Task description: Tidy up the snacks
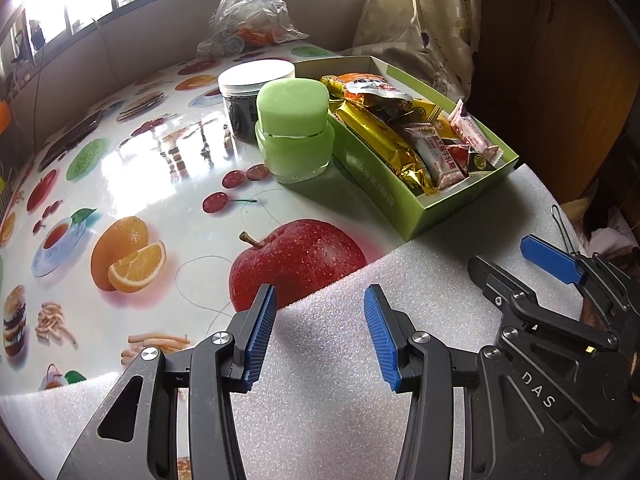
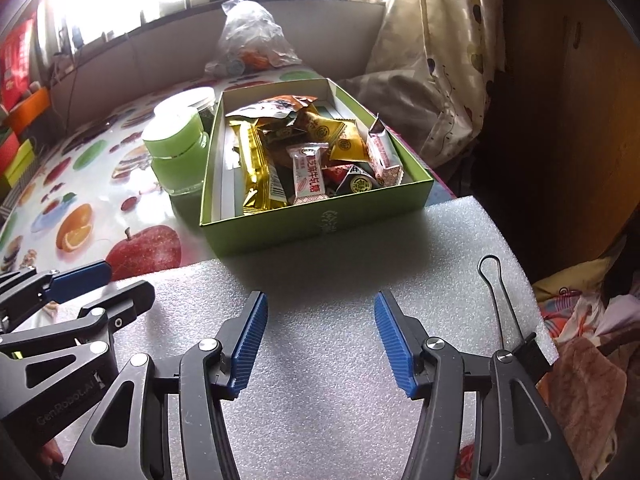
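The open green cardboard box (image 2: pixel 316 220) sits on the fruit-printed tablecloth (image 1: pixel 120 184), its near end wall overlapping the far edge of the white foam sheet (image 2: pixel 320 360). It holds a heap of wrapped snacks: a long gold foil bar (image 2: pixel 258 168) along its left side, a pink-and-white candy packet (image 2: pixel 307 176) in the middle, and yellow and red sweets to the right. Just left of the box stands a pale green jar with a rounded lid (image 1: pixel 294 132), and behind it a clear jar with a white lid (image 1: pixel 256 80).

The left gripper (image 1: pixel 320 332) and the right gripper (image 2: pixel 320 340) hang side by side over the foam, both jaws parted with nothing between them; the right stands the wider.

The box lies straight ahead of the right gripper, its long axis running away from it, so the right hand is probably better placed to reach in. From the left gripper, the box sits ahead and to the right.
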